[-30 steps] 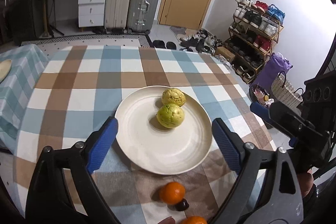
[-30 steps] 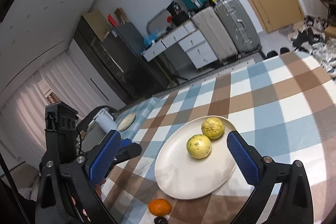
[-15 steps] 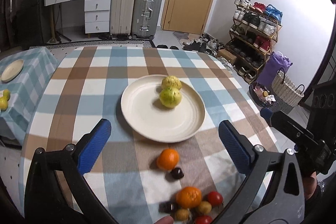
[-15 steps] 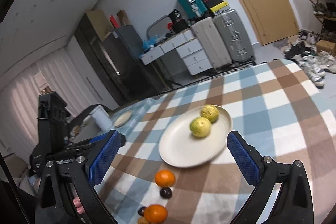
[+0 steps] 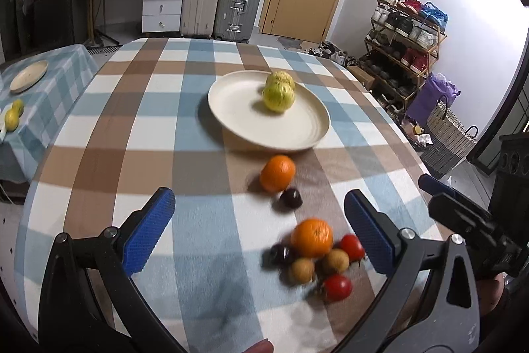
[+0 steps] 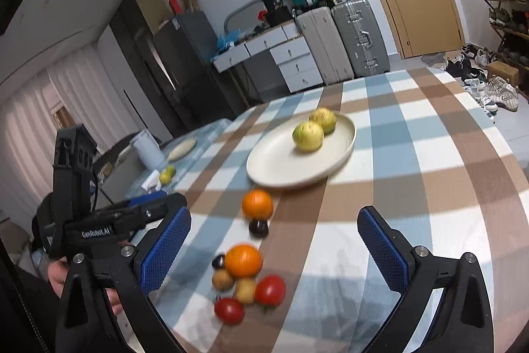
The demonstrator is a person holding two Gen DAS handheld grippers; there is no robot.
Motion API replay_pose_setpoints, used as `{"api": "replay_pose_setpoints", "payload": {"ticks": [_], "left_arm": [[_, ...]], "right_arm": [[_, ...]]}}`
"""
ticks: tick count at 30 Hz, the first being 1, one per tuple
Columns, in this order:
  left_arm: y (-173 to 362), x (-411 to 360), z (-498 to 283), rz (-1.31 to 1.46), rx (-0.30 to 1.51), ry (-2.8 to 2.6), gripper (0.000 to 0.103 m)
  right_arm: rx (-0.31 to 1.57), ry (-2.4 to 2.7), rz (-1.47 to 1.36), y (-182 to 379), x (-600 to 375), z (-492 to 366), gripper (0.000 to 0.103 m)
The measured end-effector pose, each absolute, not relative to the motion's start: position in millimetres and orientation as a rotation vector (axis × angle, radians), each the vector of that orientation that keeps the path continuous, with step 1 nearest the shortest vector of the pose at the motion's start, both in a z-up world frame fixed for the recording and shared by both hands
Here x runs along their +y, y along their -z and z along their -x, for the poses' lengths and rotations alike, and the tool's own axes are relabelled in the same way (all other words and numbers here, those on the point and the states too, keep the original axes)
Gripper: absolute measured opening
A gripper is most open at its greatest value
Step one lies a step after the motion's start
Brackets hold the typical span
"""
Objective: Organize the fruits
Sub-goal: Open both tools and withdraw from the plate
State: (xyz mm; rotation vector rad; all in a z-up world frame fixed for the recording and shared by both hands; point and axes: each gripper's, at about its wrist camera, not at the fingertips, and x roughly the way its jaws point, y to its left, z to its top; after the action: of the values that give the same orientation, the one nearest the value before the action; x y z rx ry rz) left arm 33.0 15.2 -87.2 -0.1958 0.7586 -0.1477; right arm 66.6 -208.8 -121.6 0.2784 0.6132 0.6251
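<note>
Left tool [image 5: 258,230]: you hold it spread wide, empty, above the checked blue, brown and white cloth-covered desk [image 5: 139,134].
Open room: bare cloth runs from the desk's left edge to the round cream plate [image 5: 297,134].
Plate: mid-desk, two yellow-green round fruits [image 5: 278,97] touching on its far side.
Loose fruit: an orange [image 5: 277,172] and a dark plum [image 5: 291,198] just near of the plate rim; closer in, a blurred cluster of an orange, red tomatoes and small tan fruits [image 5: 317,250].
Right tool [image 6: 274,247]: spread, empty, cluster between its fingers in the right wrist view.

Right tongs [image 6: 274,245] wide open over fruit pile [image 6: 246,280], 2 guavas [image 6: 313,129] on plate [image 6: 274,164]
</note>
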Motion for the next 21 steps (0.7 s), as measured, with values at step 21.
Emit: {"api": "replay_pose_setpoints", "payload": {"ticks": [21], "left_arm": [[133, 44, 14, 0.292, 0.830, 0.107, 0.102]], "right_arm": [[0.726, -0.655, -0.152, 161, -161, -4, 0.102]]}}
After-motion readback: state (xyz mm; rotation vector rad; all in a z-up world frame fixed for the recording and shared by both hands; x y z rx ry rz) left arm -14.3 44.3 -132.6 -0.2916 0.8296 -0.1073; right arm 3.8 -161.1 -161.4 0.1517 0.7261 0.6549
